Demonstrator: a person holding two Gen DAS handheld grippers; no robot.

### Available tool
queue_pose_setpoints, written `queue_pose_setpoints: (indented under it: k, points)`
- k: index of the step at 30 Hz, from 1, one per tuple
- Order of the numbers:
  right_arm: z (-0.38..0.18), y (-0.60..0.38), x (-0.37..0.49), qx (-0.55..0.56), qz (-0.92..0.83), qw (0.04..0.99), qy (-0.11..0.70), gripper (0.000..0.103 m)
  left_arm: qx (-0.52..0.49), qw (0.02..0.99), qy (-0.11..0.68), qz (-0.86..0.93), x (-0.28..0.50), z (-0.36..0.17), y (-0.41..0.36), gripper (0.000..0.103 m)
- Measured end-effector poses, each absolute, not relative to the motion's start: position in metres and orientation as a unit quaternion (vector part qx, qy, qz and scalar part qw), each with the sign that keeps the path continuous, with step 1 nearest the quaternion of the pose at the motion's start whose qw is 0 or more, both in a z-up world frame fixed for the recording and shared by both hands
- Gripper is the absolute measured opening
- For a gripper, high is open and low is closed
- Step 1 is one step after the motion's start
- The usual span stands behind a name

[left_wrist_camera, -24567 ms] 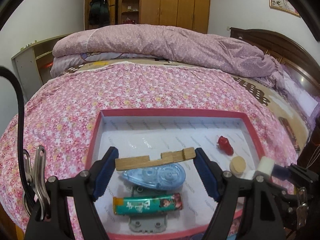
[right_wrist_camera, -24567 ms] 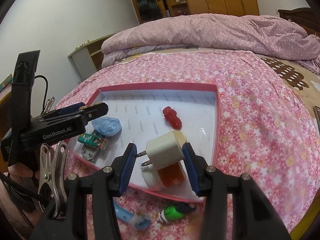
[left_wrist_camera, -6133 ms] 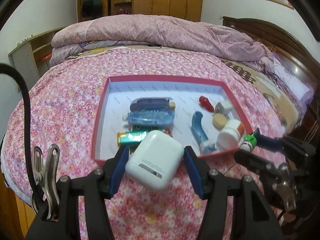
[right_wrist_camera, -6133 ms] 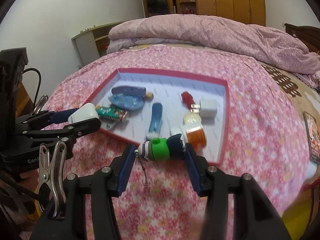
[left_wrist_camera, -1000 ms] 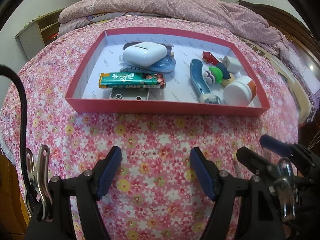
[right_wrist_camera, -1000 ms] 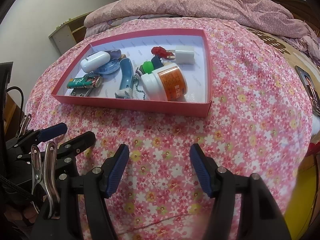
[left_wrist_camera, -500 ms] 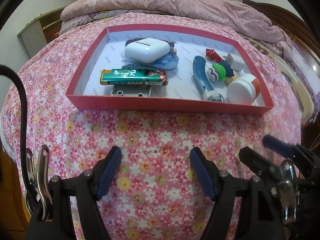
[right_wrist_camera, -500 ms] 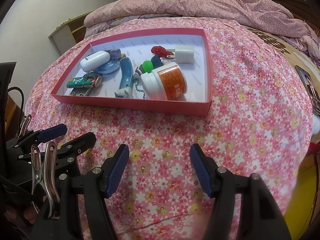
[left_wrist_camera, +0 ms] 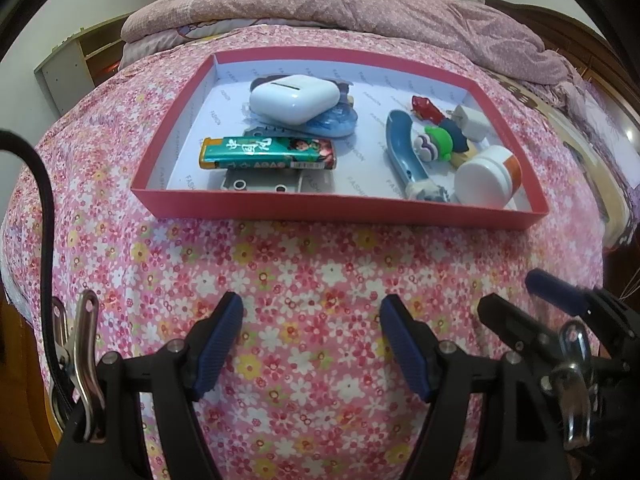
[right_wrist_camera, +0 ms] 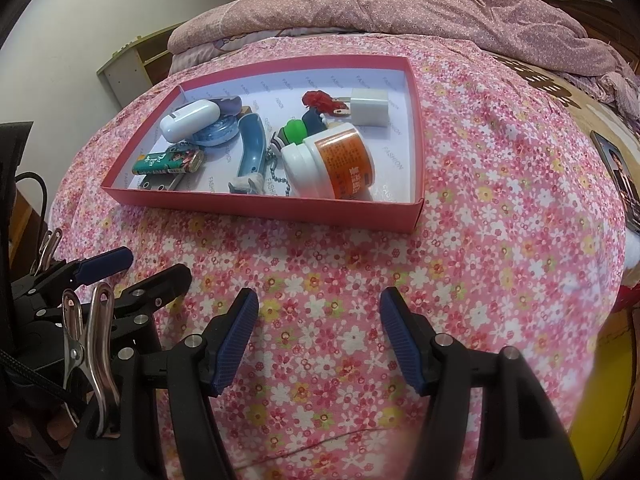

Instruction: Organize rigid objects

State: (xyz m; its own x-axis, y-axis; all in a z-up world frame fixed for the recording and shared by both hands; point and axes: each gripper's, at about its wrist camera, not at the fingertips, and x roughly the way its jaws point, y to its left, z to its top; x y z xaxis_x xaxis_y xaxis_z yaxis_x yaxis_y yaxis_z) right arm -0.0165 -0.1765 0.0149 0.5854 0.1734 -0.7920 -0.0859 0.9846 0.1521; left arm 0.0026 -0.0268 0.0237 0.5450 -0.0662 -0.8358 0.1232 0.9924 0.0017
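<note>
A shallow red tray (left_wrist_camera: pixel 336 210) (right_wrist_camera: pixel 260 206) lies on the flowered bedspread. Inside it sit a white earbud case (left_wrist_camera: pixel 294 98) (right_wrist_camera: pixel 190 119), a green lighter (left_wrist_camera: pixel 268 153) (right_wrist_camera: pixel 170 161), a blue curved handle (left_wrist_camera: pixel 402 148) (right_wrist_camera: pixel 252 146), a green-headed figure keychain (left_wrist_camera: pixel 438 143) (right_wrist_camera: pixel 294 130), a white-capped orange bottle (left_wrist_camera: pixel 486 176) (right_wrist_camera: pixel 334 162), a white charger plug (left_wrist_camera: pixel 472 118) (right_wrist_camera: pixel 370 107) and a small red toy (left_wrist_camera: pixel 424 104) (right_wrist_camera: pixel 320 101). My left gripper (left_wrist_camera: pixel 311 334) hovers open over bare bedspread in front of the tray, empty. My right gripper (right_wrist_camera: pixel 319 330) stands beside it, also open and empty.
A folded pink quilt (left_wrist_camera: pixel 340 4) lies at the head of the bed. A shelf unit (left_wrist_camera: pixel 76 60) stands at the left, a dark wooden headboard (left_wrist_camera: pixel 560 28) at the right. A phone (right_wrist_camera: pixel 618 178) rests on the bed's right edge.
Over the last second the view shifted only slightly; both grippers stay open and empty in front of the tray. Earlier, the earbud case and keychain were carried into the tray.
</note>
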Motion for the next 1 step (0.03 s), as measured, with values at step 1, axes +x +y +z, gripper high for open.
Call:
queue_pose_setpoints:
  k: [1]
  points:
    - [0.0152, -0.1765, -0.0163, 0.049, 0.073, 0.889, 0.449, 0.065, 0.03, 0.878, 0.474, -0.054, 0.0029, 0.024, -0.0272, 0.075]
